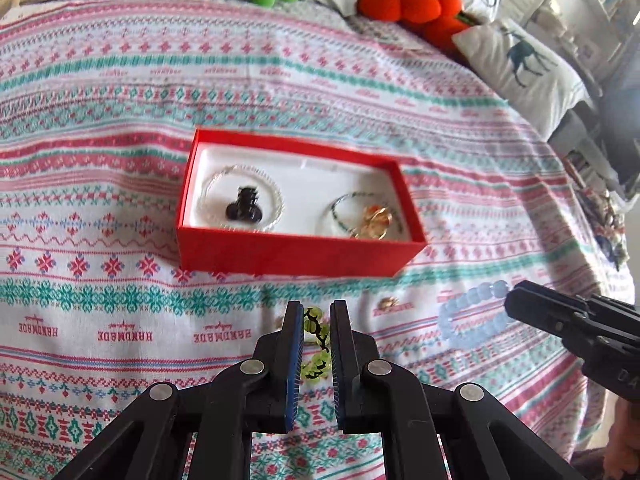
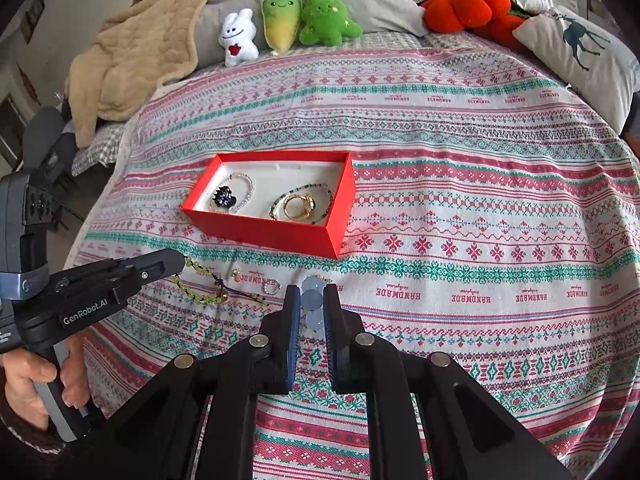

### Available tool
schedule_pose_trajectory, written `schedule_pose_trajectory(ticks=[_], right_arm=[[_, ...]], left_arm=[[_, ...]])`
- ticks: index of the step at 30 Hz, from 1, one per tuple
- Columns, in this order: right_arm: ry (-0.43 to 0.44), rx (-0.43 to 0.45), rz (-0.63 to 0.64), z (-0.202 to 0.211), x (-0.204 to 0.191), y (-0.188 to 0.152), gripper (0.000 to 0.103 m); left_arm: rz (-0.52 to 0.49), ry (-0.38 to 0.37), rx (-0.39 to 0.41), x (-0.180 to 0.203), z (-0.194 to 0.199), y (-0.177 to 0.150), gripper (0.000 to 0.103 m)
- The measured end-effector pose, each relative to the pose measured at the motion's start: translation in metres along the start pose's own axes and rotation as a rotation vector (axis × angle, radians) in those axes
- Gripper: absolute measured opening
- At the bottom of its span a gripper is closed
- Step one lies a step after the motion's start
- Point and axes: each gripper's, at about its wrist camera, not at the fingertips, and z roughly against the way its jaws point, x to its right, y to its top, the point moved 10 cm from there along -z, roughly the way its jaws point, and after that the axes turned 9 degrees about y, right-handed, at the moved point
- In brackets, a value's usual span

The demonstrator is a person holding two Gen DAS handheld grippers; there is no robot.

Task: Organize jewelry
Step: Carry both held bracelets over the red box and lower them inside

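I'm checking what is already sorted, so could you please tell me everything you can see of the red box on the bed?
The red box is a shallow, open rectangular box, apparently cardboard, with a white padded lining and no lid in view. It sits flat on the patterned bedspread, turned at an angle to its stripes. At one end, a clear beaded bracelet rings a dark hair claw; at the other, a dark beaded bracelet rings gold rings. Neither gripper touches it.

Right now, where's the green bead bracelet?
The green bead bracelet is pinched in the left gripper, trailing onto the patterned bedspread just in front of the red box, left of the pale blue bead bracelet in the right gripper.
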Motion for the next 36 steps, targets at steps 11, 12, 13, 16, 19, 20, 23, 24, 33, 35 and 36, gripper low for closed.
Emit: schedule_pose_trajectory(ticks=[11, 12, 13, 16, 19, 20, 23, 24, 33, 35, 36], right_arm=[[0.036, 0.081, -0.019, 0.011, -0.021, 0.033, 0.012], [0.043, 0.087, -0.027, 0.011, -0.022, 0.037, 0.012], [0.048, 0.094, -0.035, 0.012, -0.022, 0.041, 0.012], [0.044, 0.123, -0.048, 0.013, -0.020, 0.056, 0.012], [0.044, 0.143, -0.071, 0.011, -0.015, 0.070, 0.012], [0.047, 0.147, -0.081, 0.010, -0.013, 0.075, 0.012], [0.042, 0.156, -0.113, 0.003, -0.007, 0.087, 0.012], [0.041, 0.158, -0.122, 0.000, -0.005, 0.090, 0.012], [0.075, 0.184, -0.133, -0.024, -0.022, 0.119, 0.012], [0.088, 0.181, -0.116, -0.032, -0.031, 0.123, 0.012], [0.093, 0.179, -0.104, -0.035, -0.035, 0.125, 0.012]], left_arm=[[0.012, -0.003, 0.111, 0.013, 0.022, 0.054, 0.007], [0.017, -0.002, 0.116, 0.014, 0.020, 0.059, 0.007], [0.022, -0.001, 0.121, 0.013, 0.019, 0.065, 0.007], [0.047, -0.004, 0.132, 0.012, 0.013, 0.080, 0.007], [0.071, -0.011, 0.129, 0.008, 0.002, 0.089, 0.007], [0.077, -0.010, 0.125, 0.006, -0.002, 0.091, 0.007], [0.098, -0.003, 0.113, -0.002, -0.018, 0.095, 0.007], [0.106, 0.003, 0.110, -0.005, -0.022, 0.095, 0.007], [0.185, 0.096, 0.055, -0.054, -0.061, 0.089, 0.007], [0.188, 0.109, 0.051, -0.058, -0.064, 0.088, 0.007], [0.185, 0.114, 0.051, -0.060, -0.064, 0.087, 0.007]])
